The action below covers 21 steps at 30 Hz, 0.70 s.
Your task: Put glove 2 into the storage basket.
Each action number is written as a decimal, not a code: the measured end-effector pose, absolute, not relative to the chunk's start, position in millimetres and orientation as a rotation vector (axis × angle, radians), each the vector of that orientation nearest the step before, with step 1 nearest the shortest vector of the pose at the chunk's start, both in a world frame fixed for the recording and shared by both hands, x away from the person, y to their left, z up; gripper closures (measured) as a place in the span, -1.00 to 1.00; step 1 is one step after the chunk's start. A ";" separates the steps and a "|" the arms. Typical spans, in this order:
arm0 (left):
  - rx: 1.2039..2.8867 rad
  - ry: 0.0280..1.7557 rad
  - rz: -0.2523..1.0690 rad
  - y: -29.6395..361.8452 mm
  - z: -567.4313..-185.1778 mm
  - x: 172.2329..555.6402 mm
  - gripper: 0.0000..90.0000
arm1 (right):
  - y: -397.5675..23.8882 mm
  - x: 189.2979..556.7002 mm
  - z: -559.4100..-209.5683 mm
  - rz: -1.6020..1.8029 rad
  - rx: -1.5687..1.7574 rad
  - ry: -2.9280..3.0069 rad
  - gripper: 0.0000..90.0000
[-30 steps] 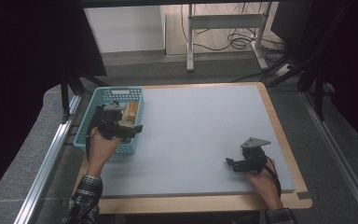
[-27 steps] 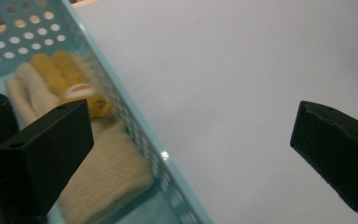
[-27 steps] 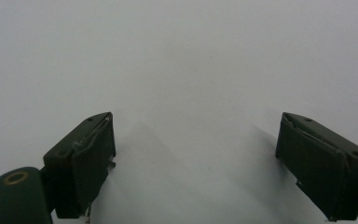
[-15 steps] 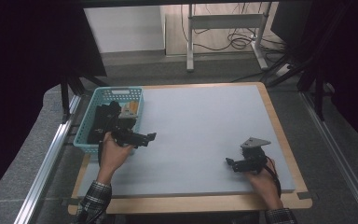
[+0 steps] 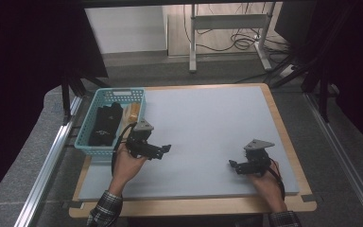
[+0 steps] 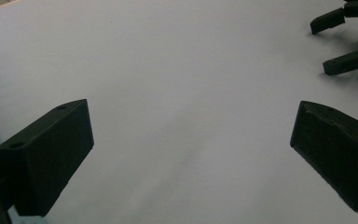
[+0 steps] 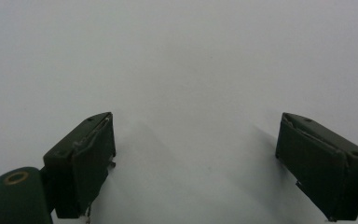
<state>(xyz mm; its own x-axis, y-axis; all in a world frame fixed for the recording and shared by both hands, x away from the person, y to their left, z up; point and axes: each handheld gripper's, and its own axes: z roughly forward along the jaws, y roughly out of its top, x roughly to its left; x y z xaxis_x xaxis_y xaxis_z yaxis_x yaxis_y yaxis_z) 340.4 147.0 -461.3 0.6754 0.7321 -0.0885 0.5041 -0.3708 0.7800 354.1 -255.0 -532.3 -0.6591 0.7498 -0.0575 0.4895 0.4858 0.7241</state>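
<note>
Left gripper (image 5: 163,150) hovered over mat (image 5: 208,123), jaws wide, empty. Basket (image 5: 94,146) lay just left of it, holding black item (image 5: 105,124), long axis running away from person. Right gripper (image 5: 234,165) wide, empty, well apart; left hand nearer.

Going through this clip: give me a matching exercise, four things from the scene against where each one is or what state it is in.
Things
1. left claw
2. right claw
3. blue basket
4. black item

Places or states
A. stands at the left edge of the table
B. open and empty, over the mat just right of the basket
C. lies inside the basket
D. open and empty, near the mat's front right corner

Pairs: 1-B, 2-D, 3-A, 4-C
</note>
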 end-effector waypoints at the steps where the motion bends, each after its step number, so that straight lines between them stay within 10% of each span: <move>1: 2.055 0.944 0.345 145.0 -462.8 339.2 -1.00 | -254.9 354.0 -532.3 0.981 1.037 2.369 -0.74; 21: 2.071 0.860 0.331 118.8 -494.2 319.7 -1.00 | -254.9 354.0 -532.3 0.981 1.037 2.369 -0.74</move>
<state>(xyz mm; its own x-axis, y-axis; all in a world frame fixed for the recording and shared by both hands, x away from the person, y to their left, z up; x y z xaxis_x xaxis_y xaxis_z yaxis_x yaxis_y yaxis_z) 319.7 118.8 -494.2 0.7288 0.6809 -0.0723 0.4567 -0.4048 0.7922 354.0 -254.9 -532.3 -0.6589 0.7501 -0.0573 0.4899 0.4856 0.7240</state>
